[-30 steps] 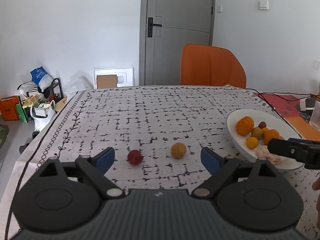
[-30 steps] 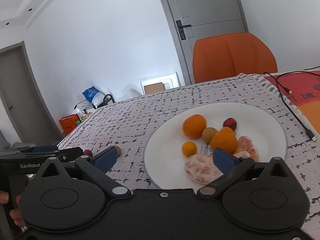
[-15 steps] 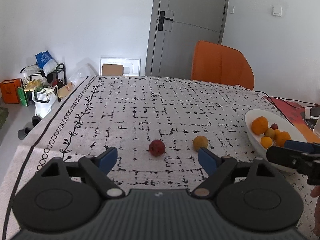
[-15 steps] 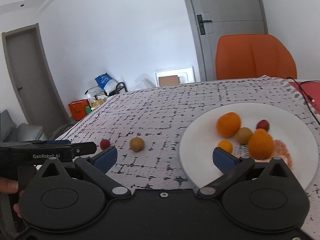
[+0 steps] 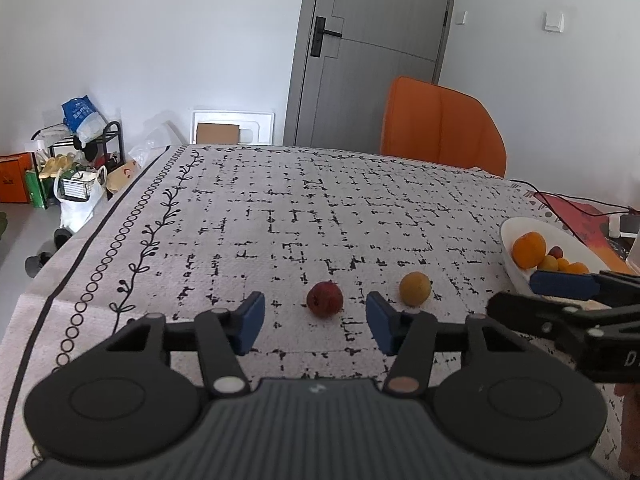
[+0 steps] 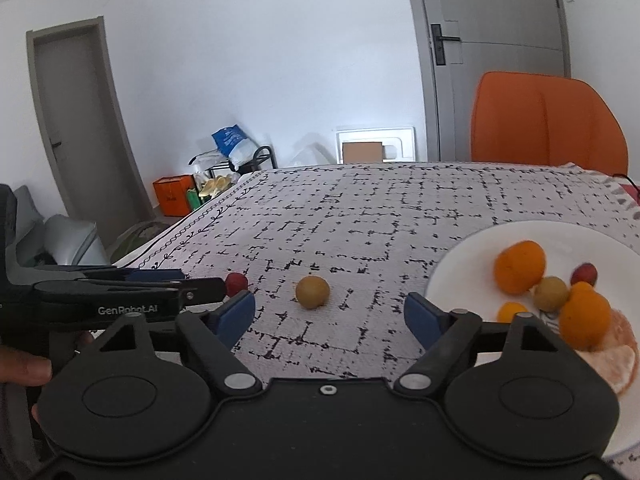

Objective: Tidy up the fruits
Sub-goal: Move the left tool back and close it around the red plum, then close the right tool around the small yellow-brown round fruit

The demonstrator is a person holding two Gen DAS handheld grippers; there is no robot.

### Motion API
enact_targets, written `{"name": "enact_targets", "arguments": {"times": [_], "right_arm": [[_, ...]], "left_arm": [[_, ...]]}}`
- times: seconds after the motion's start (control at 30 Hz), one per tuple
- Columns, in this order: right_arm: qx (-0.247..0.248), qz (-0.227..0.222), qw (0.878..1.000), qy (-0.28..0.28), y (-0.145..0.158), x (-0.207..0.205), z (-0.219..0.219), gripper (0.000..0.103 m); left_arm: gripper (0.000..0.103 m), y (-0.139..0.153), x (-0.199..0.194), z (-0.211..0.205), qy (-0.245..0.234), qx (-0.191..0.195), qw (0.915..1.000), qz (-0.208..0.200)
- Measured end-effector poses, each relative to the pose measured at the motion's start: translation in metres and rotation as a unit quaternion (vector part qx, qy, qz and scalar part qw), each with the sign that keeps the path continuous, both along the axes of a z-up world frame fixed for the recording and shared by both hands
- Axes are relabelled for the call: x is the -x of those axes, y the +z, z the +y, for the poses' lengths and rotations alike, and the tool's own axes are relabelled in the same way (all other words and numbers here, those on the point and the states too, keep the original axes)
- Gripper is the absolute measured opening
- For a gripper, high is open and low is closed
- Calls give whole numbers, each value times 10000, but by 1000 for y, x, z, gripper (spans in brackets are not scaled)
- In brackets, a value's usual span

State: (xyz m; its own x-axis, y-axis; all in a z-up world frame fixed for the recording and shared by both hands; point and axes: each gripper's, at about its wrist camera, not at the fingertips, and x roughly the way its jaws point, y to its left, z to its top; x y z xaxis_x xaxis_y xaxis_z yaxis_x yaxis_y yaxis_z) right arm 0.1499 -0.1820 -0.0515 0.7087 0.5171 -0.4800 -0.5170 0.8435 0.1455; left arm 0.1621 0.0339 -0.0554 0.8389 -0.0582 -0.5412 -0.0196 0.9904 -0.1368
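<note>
A small red fruit (image 5: 325, 299) and a yellow-brown fruit (image 5: 415, 288) lie loose on the patterned tablecloth. My left gripper (image 5: 315, 323) is open and empty, with the red fruit just ahead between its fingers. My right gripper (image 6: 330, 316) is open and empty, facing the yellow-brown fruit (image 6: 312, 291); the red fruit (image 6: 236, 282) sits left of it. A white plate (image 6: 460, 256) at the right holds oranges, small fruits and peeled segments; it also shows in the left wrist view (image 5: 516, 232).
An orange chair (image 5: 442, 128) stands behind the table's far edge. A black cable and red mat (image 5: 576, 210) lie at the far right. The table's left edge (image 5: 92, 232) drops to a cluttered floor with a rack and bags.
My left gripper has moved right and forward, so the red fruit now sits between its fingers. My right gripper has swung left, from over the plate toward the yellow-brown fruit.
</note>
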Motion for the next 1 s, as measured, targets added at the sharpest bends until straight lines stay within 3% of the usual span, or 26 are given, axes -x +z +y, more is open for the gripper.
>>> {"name": "enact_targets", "arguments": {"times": [0.2,0.4,0.43,0.5,0.73,0.87,1.0], "right_arm": [[123,93,9998,95,-3,-9,9,65],[263,155,9995,89,-4,-17,17,60],[270,164,9995,92,-5,-19,18,60],[283,176,9994,93,-5,-20,20,60],[406,188,9989,146,-6,-25,32,58],[476,265,9983,208,-10,-29,40,48],[466,302,9983,173,-13,-33,46,46]], "left_arm": [[39,-4,-11,2,7,109,9999,40],[37,-10,-22,1,-24,146,9998,121],[28,-12,-24,1,-28,154,9998,142],[21,-17,-27,2,-49,237,9994,228],[21,-12,-15,10,22,313,9995,105],[21,-8,-7,17,92,324,9994,66],[21,-6,-1,27,206,342,9992,50]]}}
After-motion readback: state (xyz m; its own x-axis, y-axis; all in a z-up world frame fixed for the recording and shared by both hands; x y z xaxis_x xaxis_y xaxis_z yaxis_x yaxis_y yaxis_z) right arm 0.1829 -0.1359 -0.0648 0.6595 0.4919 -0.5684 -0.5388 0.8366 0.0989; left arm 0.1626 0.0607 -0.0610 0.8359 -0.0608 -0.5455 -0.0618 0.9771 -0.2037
